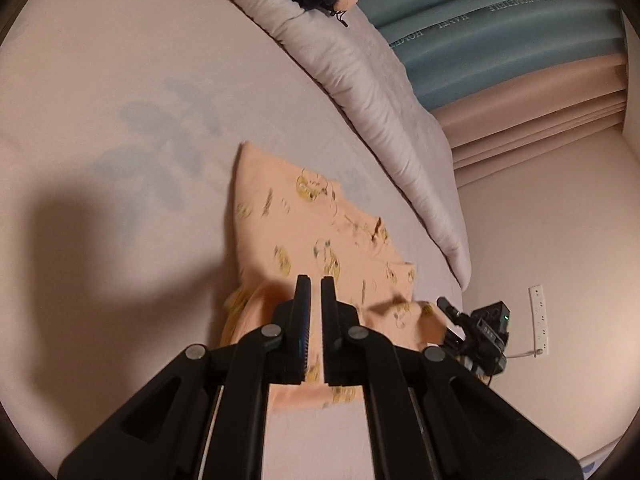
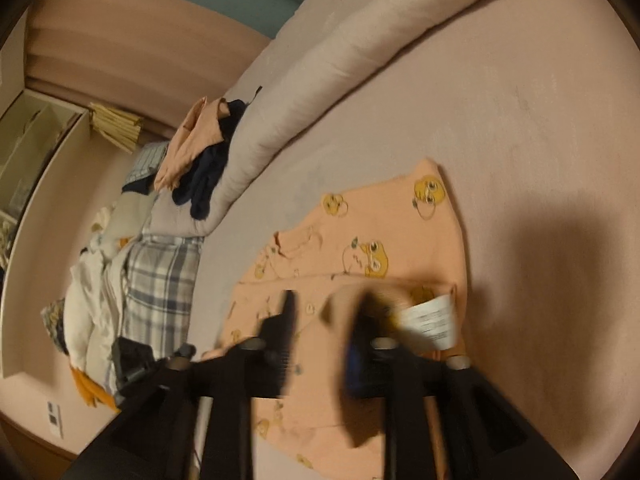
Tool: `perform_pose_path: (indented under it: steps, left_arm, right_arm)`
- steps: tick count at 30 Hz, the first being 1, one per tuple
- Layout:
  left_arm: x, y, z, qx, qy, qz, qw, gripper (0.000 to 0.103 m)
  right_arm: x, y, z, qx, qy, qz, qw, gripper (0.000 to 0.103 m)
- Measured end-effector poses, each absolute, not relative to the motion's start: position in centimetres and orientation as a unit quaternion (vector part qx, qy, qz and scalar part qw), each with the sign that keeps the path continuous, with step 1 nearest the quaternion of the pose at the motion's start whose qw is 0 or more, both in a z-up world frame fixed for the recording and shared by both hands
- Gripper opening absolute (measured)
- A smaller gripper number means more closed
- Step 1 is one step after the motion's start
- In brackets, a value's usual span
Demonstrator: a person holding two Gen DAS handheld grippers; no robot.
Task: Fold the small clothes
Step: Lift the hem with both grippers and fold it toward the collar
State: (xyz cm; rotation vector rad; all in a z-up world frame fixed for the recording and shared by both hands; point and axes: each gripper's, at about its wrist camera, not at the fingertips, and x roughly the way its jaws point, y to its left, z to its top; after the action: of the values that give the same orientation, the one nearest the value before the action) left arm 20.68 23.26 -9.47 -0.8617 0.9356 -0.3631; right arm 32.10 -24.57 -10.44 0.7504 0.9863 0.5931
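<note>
A small peach garment (image 1: 320, 232) printed with yellow cartoon animals lies on the pale pink bed sheet (image 1: 120, 80). My left gripper (image 1: 316, 280) sits over its near edge with the fingers close together and peach cloth between them. In the right wrist view the same garment (image 2: 360, 240) lies partly folded, with a white care label (image 2: 430, 318) showing. My right gripper (image 2: 328, 300) is blurred; its fingers stand apart over the garment's near part, and I cannot tell whether they touch the cloth. The right gripper also shows at the garment's far corner in the left wrist view (image 1: 448, 308).
A rolled pale duvet (image 1: 360, 80) runs along the bed behind the garment. A pile of peach and navy clothes (image 2: 200, 152) rests on its end. More laundry, with a plaid piece (image 2: 160, 280) and white cloth, lies at the bed's left side. Curtains (image 1: 520, 40) hang behind.
</note>
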Motion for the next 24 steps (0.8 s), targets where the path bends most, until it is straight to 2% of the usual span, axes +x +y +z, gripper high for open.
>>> perform_pose_path:
  steps: [4, 12, 16, 21, 22, 23, 24]
  left_arm:
    - [18.9, 23.3, -10.1, -0.384, 0.446, -0.175, 0.789, 0.003]
    - [20.3, 22.1, -11.7, -0.392, 0.458, -0.191, 0.775, 0.008]
    - [20.7, 21.7, -12.4, -0.394, 0.467, -0.194, 0.768, 0.026]
    - [21.2, 21.1, -12.5, -0.383, 0.476, -0.2, 0.766, 0.023]
    - [21.3, 20.8, -12.5, -0.375, 0.48, -0.202, 0.767, 0.021]
    - [21.3, 20.1, -12.5, -0.36, 0.488, -0.206, 0.768, 0.014]
    - [21.5, 19.6, -12.5, -0.353, 0.494, -0.208, 0.767, 0.011]
  right_arm:
    - [31.2, -25.0, -10.3, 0.361, 0.45, 0.282, 0.767, 0.037]
    - [30.6, -24.2, -10.2, 0.341, 0.464, 0.288, 0.765, 0.037]
    - [30.7, -24.0, -10.3, 0.338, 0.467, 0.289, 0.765, 0.037]
    - [30.7, -23.8, -10.4, 0.33, 0.471, 0.291, 0.765, 0.037]
    - [30.7, -23.7, -10.5, 0.328, 0.472, 0.291, 0.764, 0.037]
    - [30.7, -23.5, -10.5, 0.326, 0.473, 0.292, 0.764, 0.037]
    - [30.6, -23.5, -10.6, 0.323, 0.476, 0.293, 0.764, 0.037]
